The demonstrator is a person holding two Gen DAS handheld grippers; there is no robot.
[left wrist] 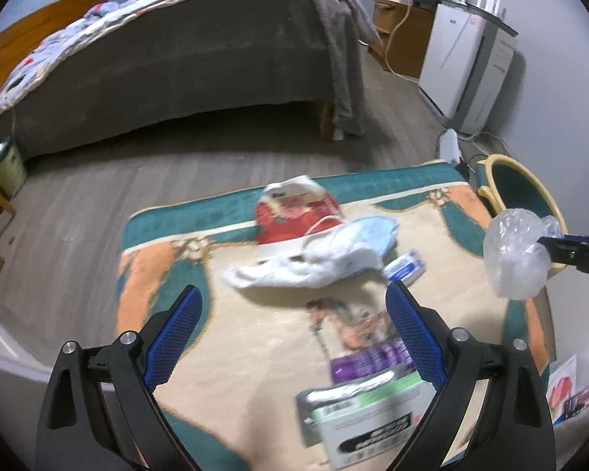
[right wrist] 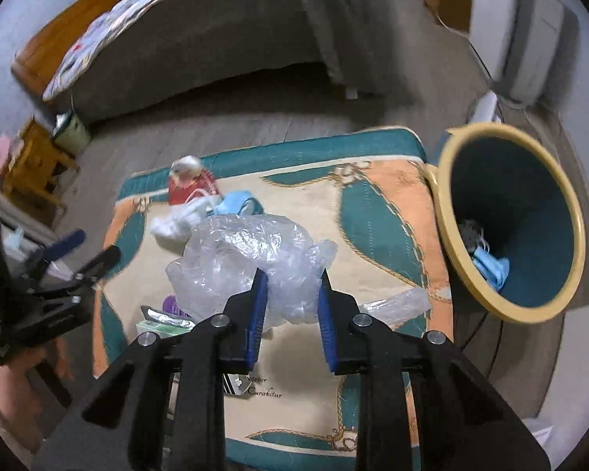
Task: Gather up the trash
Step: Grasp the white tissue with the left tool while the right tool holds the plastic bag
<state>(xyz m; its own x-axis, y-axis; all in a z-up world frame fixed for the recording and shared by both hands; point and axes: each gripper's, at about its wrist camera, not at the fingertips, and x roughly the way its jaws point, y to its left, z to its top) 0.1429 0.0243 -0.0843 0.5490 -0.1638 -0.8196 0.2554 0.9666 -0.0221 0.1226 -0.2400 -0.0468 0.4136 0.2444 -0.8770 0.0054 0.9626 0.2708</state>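
My right gripper (right wrist: 290,278) is shut on a crumpled clear plastic bag (right wrist: 243,259) and holds it above the rug, left of the yellow-rimmed bin (right wrist: 447,212). The bag (left wrist: 516,255) and the right gripper (left wrist: 546,241) also show at the right of the left wrist view. My left gripper (left wrist: 294,298) is open and empty above the rug, short of a white cloth (left wrist: 306,267), a blue face mask (left wrist: 377,227) and a red packet (left wrist: 294,219). A green and white box (left wrist: 369,416) lies below its right finger.
A patterned rug (right wrist: 381,212) covers the floor. The bin holds a blue mask (right wrist: 491,269). A bed (left wrist: 216,62) stands behind the rug, a white appliance (left wrist: 463,55) at the far right, a small pail (left wrist: 6,161) at the far left.
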